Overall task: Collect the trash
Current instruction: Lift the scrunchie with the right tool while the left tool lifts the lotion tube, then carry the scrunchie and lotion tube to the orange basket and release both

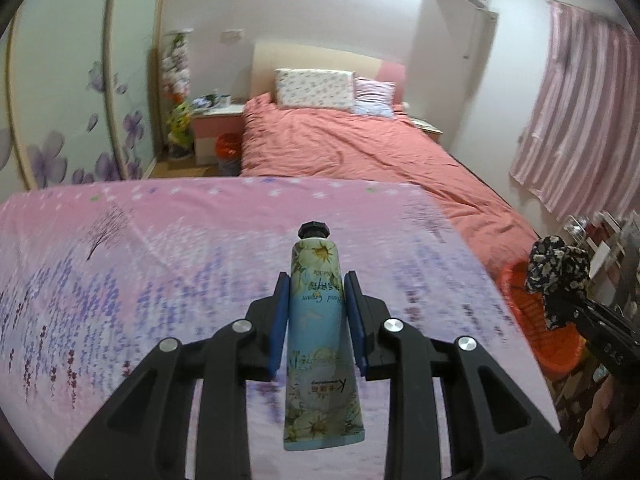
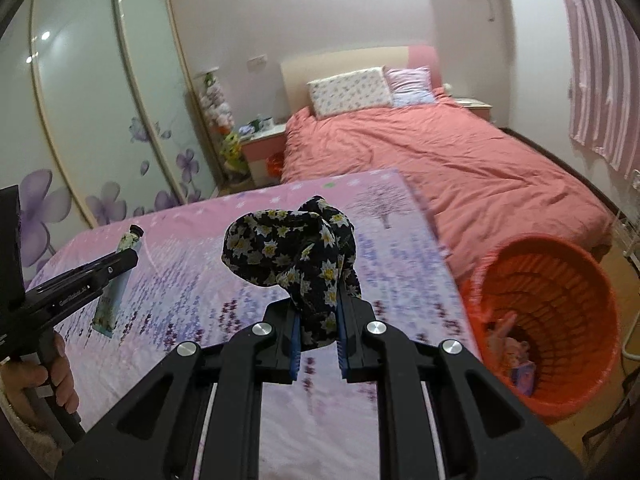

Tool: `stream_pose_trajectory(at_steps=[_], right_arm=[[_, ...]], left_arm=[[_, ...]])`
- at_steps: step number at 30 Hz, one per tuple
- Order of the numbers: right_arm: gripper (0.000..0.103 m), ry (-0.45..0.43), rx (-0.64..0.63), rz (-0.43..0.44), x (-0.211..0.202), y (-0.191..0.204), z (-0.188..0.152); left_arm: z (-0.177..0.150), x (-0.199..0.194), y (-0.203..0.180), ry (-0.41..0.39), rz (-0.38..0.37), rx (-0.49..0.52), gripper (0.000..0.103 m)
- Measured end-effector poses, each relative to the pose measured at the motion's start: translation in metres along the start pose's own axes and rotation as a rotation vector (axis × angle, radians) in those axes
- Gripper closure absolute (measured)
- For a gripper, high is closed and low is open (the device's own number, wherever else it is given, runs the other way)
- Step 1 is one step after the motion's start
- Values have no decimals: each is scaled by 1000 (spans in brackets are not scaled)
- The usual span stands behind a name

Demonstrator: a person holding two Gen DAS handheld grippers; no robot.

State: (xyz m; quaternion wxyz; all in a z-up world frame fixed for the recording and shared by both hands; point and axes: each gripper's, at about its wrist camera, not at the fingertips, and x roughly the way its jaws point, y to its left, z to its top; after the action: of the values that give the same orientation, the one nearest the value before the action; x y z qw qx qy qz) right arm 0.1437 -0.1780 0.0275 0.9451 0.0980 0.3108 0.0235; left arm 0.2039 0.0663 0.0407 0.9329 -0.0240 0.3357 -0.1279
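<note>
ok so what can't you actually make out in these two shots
- Tube in the left hand-held gripper: its print is upside down and too small to read in the left wrist view.
- Orange basket: its contents are blurred in the right wrist view; in the left wrist view the floral cloth covers part of it.
- Nightstand: the things on top are too small to make out.

Bare floral tablecloth point(image 2: 168, 280) ahead toward twelve o'clock, orange basket point(image 2: 600, 320) open-mouthed at three o'clock, bed point(image 2: 460, 160) blocking beyond, left gripper point(image 2: 120, 262) crowding nine o'clock
</note>
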Motion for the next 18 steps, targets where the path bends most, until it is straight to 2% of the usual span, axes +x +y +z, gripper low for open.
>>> stream_pose_trajectory(at_steps=[18], right_arm=[[89,-64,121,-126,-42,-99,-13]], left_arm=[[-1,14,-149,28,-138,185,75]])
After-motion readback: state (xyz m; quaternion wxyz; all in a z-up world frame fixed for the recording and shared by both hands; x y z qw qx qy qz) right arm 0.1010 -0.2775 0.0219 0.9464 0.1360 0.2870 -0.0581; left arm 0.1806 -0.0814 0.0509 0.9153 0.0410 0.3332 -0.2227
